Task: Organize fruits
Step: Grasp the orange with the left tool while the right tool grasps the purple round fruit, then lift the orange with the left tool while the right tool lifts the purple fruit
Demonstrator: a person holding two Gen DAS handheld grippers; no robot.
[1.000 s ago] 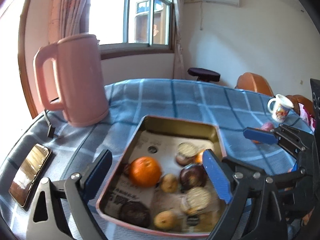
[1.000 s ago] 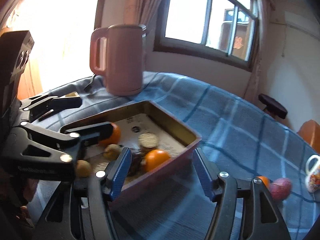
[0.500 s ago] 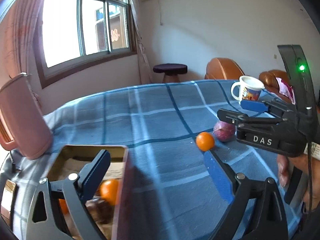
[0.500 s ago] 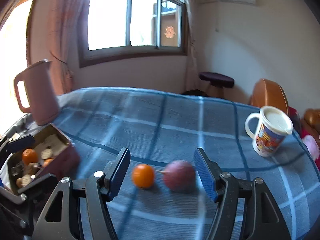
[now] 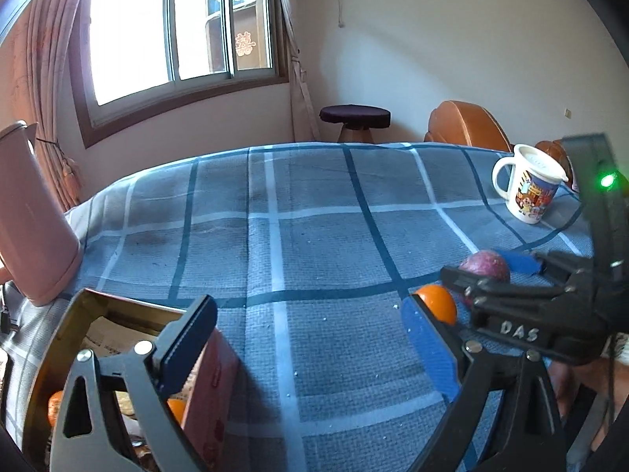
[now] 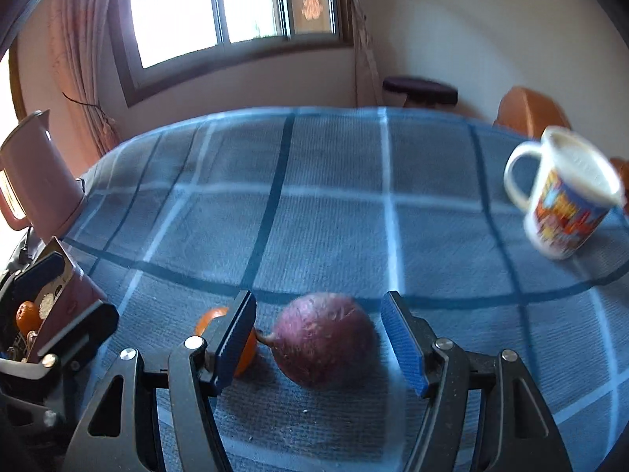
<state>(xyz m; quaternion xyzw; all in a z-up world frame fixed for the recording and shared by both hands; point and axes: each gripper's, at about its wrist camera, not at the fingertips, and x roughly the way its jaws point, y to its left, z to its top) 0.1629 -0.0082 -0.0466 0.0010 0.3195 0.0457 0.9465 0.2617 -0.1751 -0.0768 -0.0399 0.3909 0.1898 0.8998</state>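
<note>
Purple fruit [image 6: 324,344] lies on the checked cloth [image 6: 334,212] between the right gripper [image 6: 320,340] pads, untouched, jaws apart; a small orange [image 6: 243,348] sits beside it; the left gripper [image 5: 310,340] gapes empty near the tin [image 5: 70,314].

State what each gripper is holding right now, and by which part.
Nothing is held. The right gripper straddles the purple fruit with its pads clear of it; the left gripper is open over bare tablecloth.
</note>
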